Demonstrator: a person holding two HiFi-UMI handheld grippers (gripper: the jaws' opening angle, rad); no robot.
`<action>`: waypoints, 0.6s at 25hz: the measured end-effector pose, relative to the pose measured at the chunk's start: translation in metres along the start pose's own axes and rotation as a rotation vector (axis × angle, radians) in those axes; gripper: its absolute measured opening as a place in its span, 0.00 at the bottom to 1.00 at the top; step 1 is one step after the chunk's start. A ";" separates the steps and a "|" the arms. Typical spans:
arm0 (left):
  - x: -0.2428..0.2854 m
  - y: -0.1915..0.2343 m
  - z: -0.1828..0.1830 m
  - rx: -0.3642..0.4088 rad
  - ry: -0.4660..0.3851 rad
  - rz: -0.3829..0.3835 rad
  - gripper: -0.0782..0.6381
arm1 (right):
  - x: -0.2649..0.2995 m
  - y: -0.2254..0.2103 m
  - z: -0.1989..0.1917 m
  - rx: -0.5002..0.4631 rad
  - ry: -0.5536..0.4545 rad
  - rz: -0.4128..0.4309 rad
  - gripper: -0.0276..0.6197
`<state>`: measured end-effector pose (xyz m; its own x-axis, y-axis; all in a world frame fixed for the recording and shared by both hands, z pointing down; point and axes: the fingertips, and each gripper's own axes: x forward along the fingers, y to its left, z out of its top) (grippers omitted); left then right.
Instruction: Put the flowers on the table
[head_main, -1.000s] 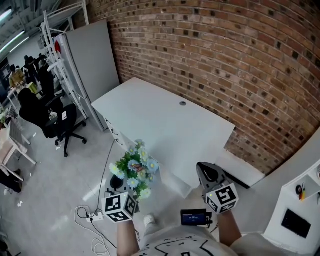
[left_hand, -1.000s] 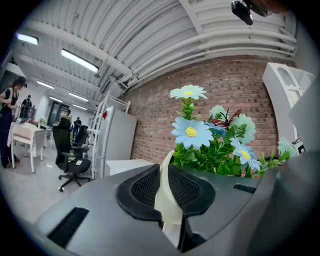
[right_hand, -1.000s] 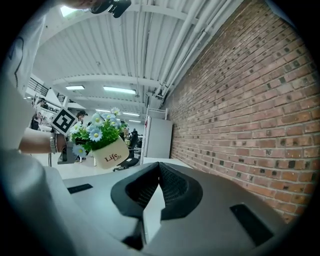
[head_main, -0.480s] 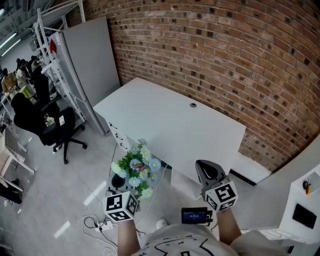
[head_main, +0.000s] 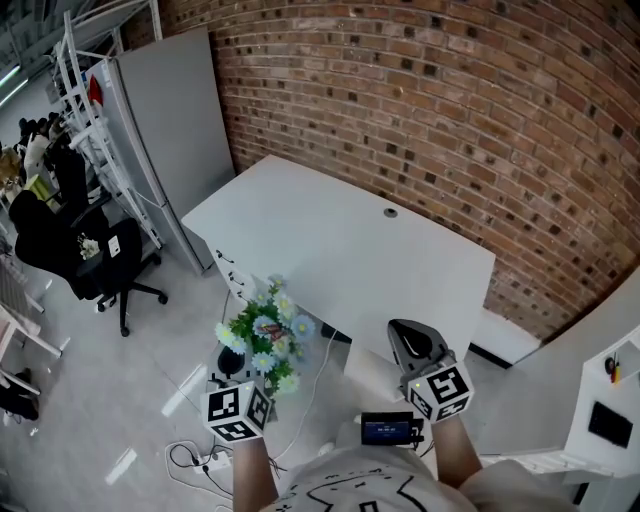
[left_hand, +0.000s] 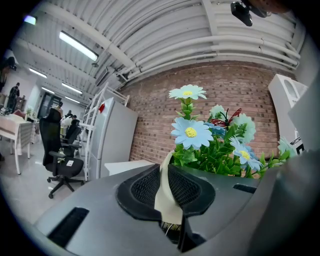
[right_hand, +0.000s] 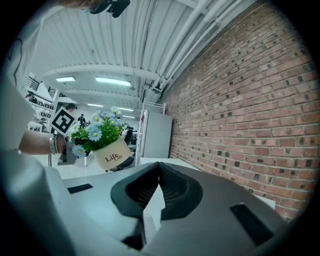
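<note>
The left gripper (left_hand: 167, 167) has its jaws clamped on the rim of a small cream pot (left_hand: 168, 200). This likely spares its blue-and-white artificial flowers (left_hand: 200, 137), which are held above the floor, short of the white rectangular worktop (head_main: 340, 250). The right gripper (right_hand: 159, 167) has its jaws closed on nothing. A black office chair (head_main: 100, 265) stands well to the left, and tangled floor cables (head_main: 190, 455) lie underfoot.

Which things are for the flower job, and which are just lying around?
For the job: flowers, gripped by the left gripper; white table; right gripper, shut, empty.
Just around: office chair; grey cabinet; floor cables.
</note>
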<state>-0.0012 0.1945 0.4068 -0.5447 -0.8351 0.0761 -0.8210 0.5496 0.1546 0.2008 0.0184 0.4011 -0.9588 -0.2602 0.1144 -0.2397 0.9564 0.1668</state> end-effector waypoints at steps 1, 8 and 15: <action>0.003 0.003 0.000 -0.001 0.000 0.000 0.19 | 0.004 0.000 0.000 -0.002 0.002 0.000 0.07; 0.027 0.027 0.003 0.004 0.009 0.007 0.19 | 0.045 -0.005 0.001 0.021 0.002 0.000 0.07; 0.071 0.052 0.005 0.015 0.019 0.013 0.19 | 0.103 -0.011 -0.001 0.026 0.003 0.025 0.07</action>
<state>-0.0838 0.1637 0.4157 -0.5520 -0.8282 0.0968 -0.8165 0.5605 0.1384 0.1052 -0.0190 0.4121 -0.9641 -0.2361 0.1211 -0.2191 0.9658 0.1386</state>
